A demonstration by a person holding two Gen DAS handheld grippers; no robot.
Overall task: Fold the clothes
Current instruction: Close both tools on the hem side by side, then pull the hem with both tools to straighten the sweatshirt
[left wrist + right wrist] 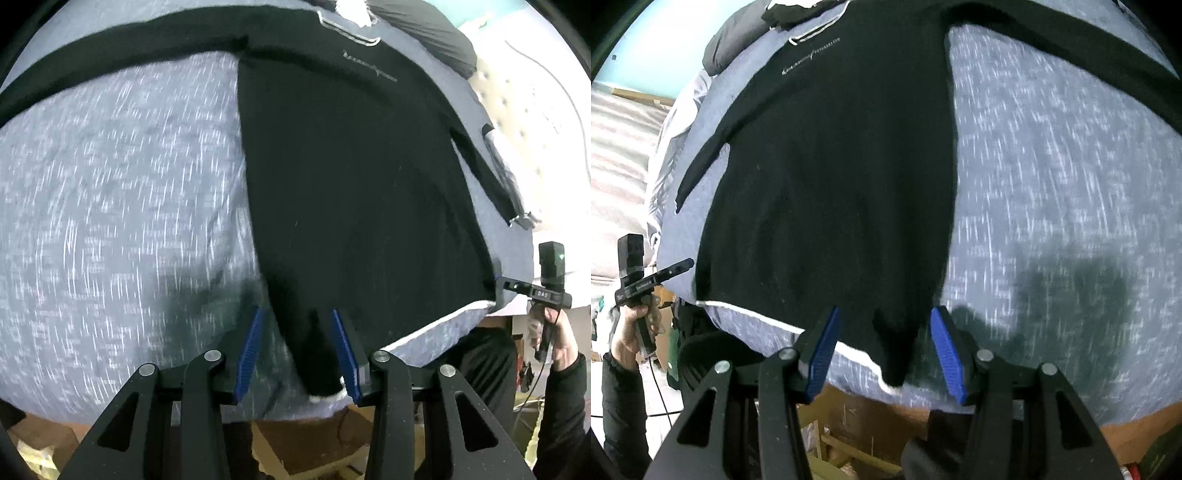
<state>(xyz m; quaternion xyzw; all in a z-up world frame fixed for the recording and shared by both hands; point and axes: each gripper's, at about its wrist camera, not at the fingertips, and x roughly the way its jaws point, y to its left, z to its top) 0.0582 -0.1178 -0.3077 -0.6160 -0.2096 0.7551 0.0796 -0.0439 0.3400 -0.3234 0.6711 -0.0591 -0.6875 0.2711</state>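
The left gripper (297, 347) and the right gripper (884, 345), each with ribbed blue pads, hold their fingers spread wide, each straddling a near hem corner of the black long-sleeved sweatshirt (351, 177) without pinching it. That garment lies flat with sleeves outstretched on a grey-blue speckled bedcover (122, 206), its collar at the far side. Each wrist view shows the other tool gripped in a bare hand (631, 332) with a black sleeve, raised level at the bed's near edge.
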